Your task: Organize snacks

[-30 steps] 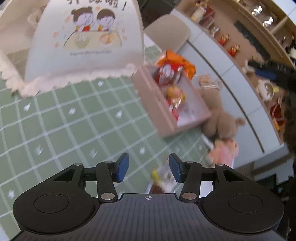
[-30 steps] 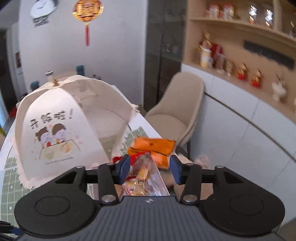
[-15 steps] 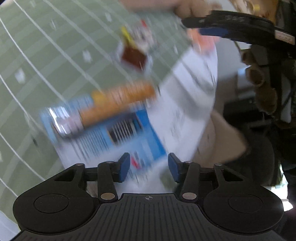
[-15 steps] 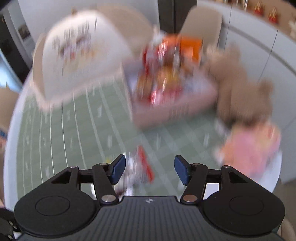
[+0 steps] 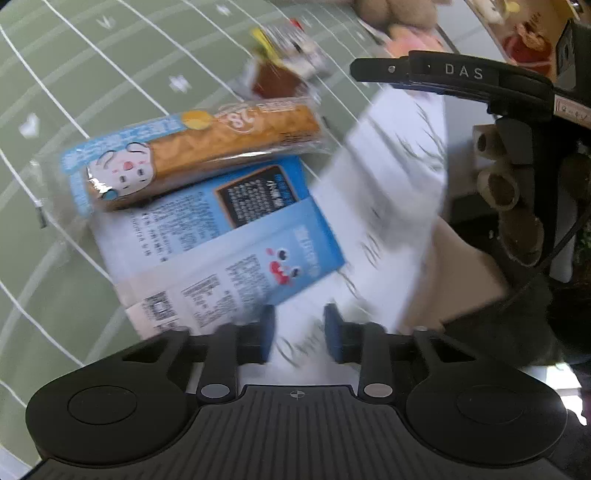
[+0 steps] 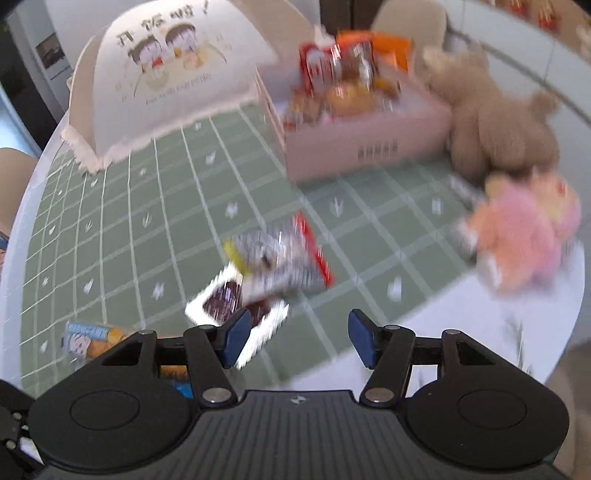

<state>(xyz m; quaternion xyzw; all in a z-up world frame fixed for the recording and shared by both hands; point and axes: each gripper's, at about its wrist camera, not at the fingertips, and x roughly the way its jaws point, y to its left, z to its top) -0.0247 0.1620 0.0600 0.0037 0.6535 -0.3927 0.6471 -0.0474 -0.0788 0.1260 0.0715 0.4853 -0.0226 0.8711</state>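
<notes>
A pink box (image 6: pixel 369 147) with several snack packs stands at the back of the green checked tablecloth (image 6: pixel 147 221). Loose snacks lie nearer: a silver, red and yellow pack (image 6: pixel 280 258) over a dark brown pack (image 6: pixel 225 306), an orange bar in a blue-white wrapper (image 5: pixel 195 155) (image 6: pixel 88 338), and a blue and white packet (image 5: pixel 229 240) under it. My left gripper (image 5: pixel 298 332) is open and empty, just off the blue packet's near edge. My right gripper (image 6: pixel 295 338) is open and empty, above the cloth just in front of the dark brown pack.
A cream mesh food cover (image 6: pixel 166 74) with cartoon children stands at the back left. A brown plush bear (image 6: pixel 495 122) and a pink plush toy (image 6: pixel 524 236) sit right of the box. The white table edge (image 6: pixel 517 325) curves close at right. A beige chair (image 6: pixel 406 18) stands behind.
My left gripper swung from facing the box down to the packets at the table edge. My right gripper left the box empty, opened wider and dropped toward the loose packs.
</notes>
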